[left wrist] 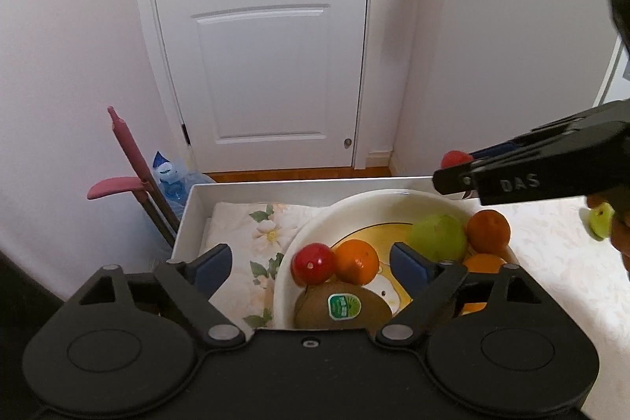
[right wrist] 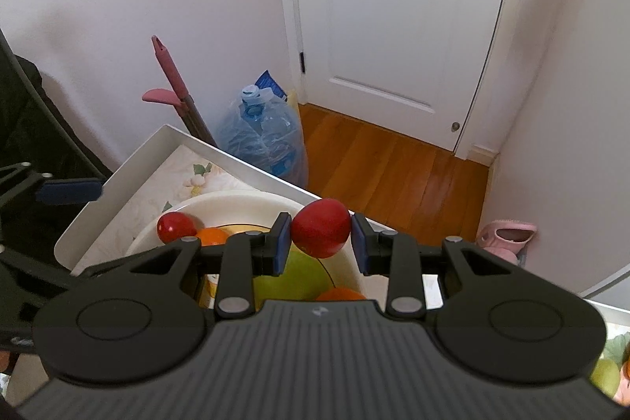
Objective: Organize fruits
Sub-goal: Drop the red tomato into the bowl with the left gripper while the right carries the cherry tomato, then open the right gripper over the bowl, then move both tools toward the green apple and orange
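A white bowl (left wrist: 311, 223) sits on the floral cloth and holds a red fruit (left wrist: 313, 263), oranges (left wrist: 356, 260), a green pear (left wrist: 439, 237) and a kiwi with a sticker (left wrist: 342, 308). My left gripper (left wrist: 311, 264) is open and empty, low over the bowl's near side. My right gripper (right wrist: 321, 243) is shut on a second red fruit (right wrist: 321, 233) and holds it above the bowl's far rim (right wrist: 244, 201). It shows in the left wrist view (left wrist: 456, 160) at the right.
A white tray wall (left wrist: 299, 189) borders the table's far edge. Beyond it stand a pink mop (left wrist: 130, 160) and a water bottle (right wrist: 260, 140) on the floor by a white door (left wrist: 267, 38). A green fruit (left wrist: 600, 219) lies at the right on the cloth.
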### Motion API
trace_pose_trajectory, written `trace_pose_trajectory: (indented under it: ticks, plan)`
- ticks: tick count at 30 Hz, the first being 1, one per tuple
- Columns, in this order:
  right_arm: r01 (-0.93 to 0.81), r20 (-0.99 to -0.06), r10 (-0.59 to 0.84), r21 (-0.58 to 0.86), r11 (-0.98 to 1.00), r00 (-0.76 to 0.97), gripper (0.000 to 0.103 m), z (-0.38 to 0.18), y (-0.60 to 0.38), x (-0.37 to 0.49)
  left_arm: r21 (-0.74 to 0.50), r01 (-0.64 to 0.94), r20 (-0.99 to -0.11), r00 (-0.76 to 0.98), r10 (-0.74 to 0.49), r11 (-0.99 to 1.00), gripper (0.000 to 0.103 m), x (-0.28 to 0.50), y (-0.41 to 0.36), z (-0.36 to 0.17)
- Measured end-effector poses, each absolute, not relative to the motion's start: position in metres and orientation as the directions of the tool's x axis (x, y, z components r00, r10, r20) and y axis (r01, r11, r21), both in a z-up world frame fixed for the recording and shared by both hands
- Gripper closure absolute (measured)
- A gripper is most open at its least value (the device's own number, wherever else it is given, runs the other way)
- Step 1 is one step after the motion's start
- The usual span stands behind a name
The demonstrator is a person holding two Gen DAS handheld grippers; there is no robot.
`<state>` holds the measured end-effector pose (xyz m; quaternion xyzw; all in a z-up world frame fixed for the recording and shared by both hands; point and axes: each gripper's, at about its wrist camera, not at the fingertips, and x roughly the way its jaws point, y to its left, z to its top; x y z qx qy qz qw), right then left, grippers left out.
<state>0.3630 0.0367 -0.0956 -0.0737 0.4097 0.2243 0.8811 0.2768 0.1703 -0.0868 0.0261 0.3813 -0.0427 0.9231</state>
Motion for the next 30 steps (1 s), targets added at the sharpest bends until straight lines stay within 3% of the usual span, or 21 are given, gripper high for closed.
trace_pose_trajectory:
  ticks: [13, 16, 17, 18, 30]
  plan:
    - [-0.498, -0.759, 0.374, 0.075, 0.864, 0.533, 0.053, -0.113, 0.058, 0.370, 0.002, 0.076, -0.712, 0.701, -0.052, 0.997, 0.010, 0.263, 0.180, -0.088]
    - [-0.507, -0.741, 0.393, 0.082, 0.858, 0.545, 0.014, -0.108, 0.058, 0.363, 0.000, 0.066, -0.714, 0.699, -0.046, 0.998, 0.008, 0.261, 0.183, -0.089]
    - [-0.503, -0.731, 0.396, 0.083, 0.860, 0.555, 0.006, -0.106, 0.057, 0.360, -0.001, 0.064, -0.713, 0.700, -0.046, 0.998, 0.007, 0.260, 0.184, -0.089]
    - [-0.502, -0.726, 0.399, 0.085, 0.860, 0.560, 0.004, -0.105, 0.056, 0.358, -0.001, 0.064, -0.712, 0.701, -0.046, 0.998, 0.006, 0.259, 0.184, -0.089]
    - [-0.464, -0.721, 0.371, 0.077, 0.882, 0.586, 0.003, -0.088, 0.044, 0.340, 0.009, 0.060, -0.704, 0.709, -0.036, 0.998, 0.006, 0.249, 0.182, -0.083]
